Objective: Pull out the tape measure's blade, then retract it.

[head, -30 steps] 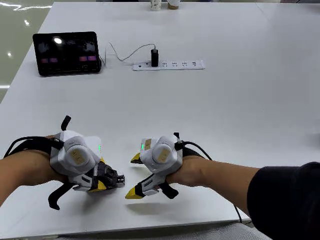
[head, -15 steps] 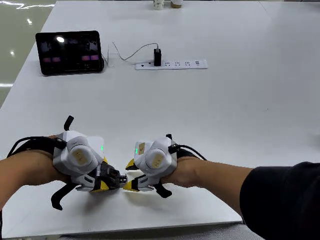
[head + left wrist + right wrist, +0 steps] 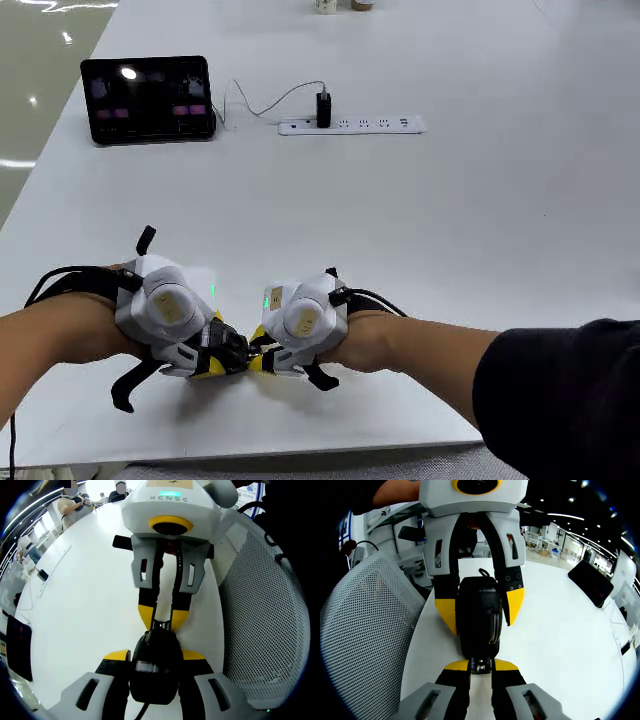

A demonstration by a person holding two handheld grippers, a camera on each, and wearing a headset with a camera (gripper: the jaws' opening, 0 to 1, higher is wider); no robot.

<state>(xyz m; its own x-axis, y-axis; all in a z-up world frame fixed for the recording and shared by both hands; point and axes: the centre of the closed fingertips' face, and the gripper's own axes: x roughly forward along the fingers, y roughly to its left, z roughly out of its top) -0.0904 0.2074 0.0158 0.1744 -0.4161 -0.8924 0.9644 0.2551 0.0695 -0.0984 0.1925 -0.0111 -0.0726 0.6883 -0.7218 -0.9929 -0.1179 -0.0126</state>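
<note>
A black tape measure (image 3: 232,349) is clamped in my left gripper (image 3: 218,358) just above the near part of the white table (image 3: 420,220). In the left gripper view the case (image 3: 155,667) sits between the yellow-tipped jaws of the left gripper (image 3: 155,656). My right gripper (image 3: 257,360) faces it nose to nose. Its jaws are pinched on the blade's end hook (image 3: 481,666) at the mouth of the case (image 3: 479,615). The right gripper (image 3: 481,665) holds the hook close against the case, and no length of blade shows between them.
A dark tablet (image 3: 148,98) stands at the back left. A white power strip (image 3: 350,125) with a plugged charger and cable lies behind the middle. The table's near edge runs just below the grippers, with a grey mesh chair (image 3: 260,605) beyond it.
My right gripper has moved left up to the left one, and its jaws, open a second ago, have shut on the blade's hook. The left gripper kept hold of the case.
</note>
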